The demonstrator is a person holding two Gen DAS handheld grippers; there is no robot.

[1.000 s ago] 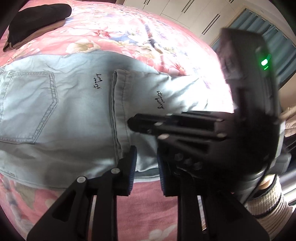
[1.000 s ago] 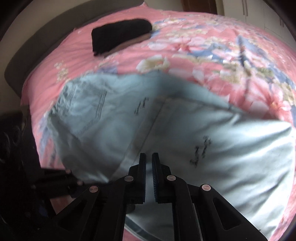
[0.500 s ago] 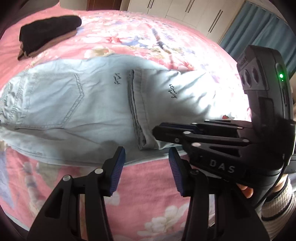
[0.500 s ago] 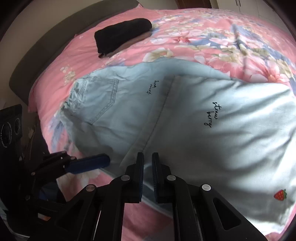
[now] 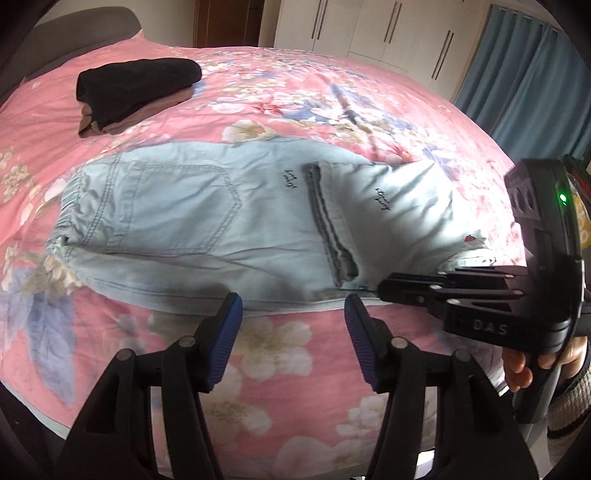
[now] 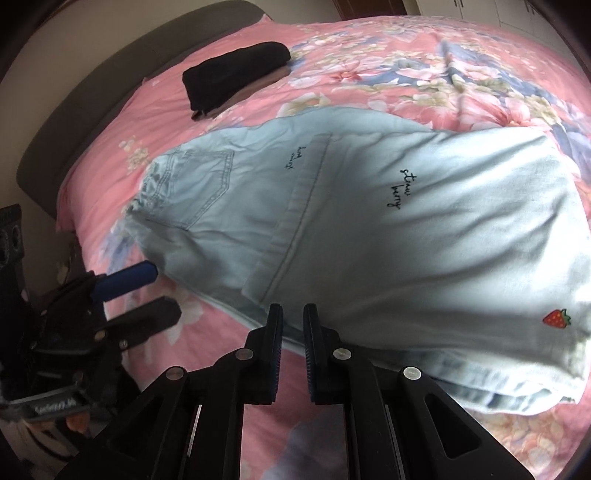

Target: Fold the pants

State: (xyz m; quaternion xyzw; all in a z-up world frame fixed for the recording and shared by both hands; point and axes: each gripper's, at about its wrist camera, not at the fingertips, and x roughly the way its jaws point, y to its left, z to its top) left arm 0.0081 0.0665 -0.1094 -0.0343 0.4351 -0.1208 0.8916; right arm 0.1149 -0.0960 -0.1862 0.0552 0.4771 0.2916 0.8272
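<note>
Our left claw [image 5: 293, 314] hangs released, its blue ribbed pads spread wide above the pink floral bedspread [image 5: 266, 369], just short of the pants [image 5: 229, 236]. Our right claw [image 6: 293, 325] is clenched with a narrow gap between its pads, at the pants' near edge; whether cloth is pinched we cannot tell. The pants are pale blue denim, legs folded back over the seat, hem [image 5: 330, 221] stitched thick, a small strawberry patch [image 6: 557, 318] near one corner. Farther off lies a black folded garment [image 5: 133, 88], well apart, before white wardrobes [image 5: 369, 29] and blue curtains [image 5: 535, 81].
</note>
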